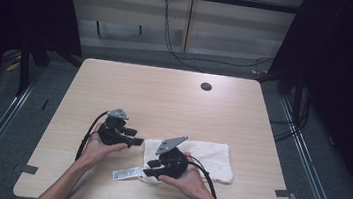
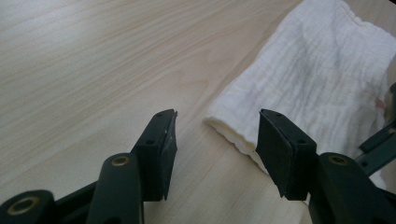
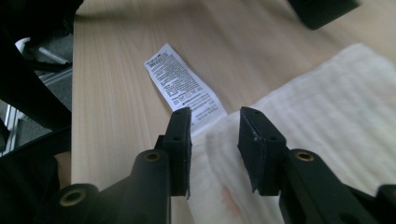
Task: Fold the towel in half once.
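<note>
A white folded towel (image 1: 203, 155) lies flat on the wooden table (image 1: 164, 98), near its front edge. A printed care label (image 1: 127, 174) sticks out from the towel's front left corner. My left gripper (image 1: 136, 137) is held just left of the towel and points at it. Its jaws are open (image 2: 217, 126) around the towel's folded edge (image 2: 322, 79) and touch nothing. My right gripper (image 1: 150, 169) hovers over the towel's front left corner. It is open (image 3: 215, 116), with towel (image 3: 327, 107) and the label (image 3: 180, 81) below the gap and a faint pink stain (image 3: 229, 198) near the jaws.
A round cable hole (image 1: 206, 87) sits near the table's far edge. Bare wood stretches behind and to the left of the towel. Black curtains flank the table, and cables run across the floor beyond it (image 1: 219, 61).
</note>
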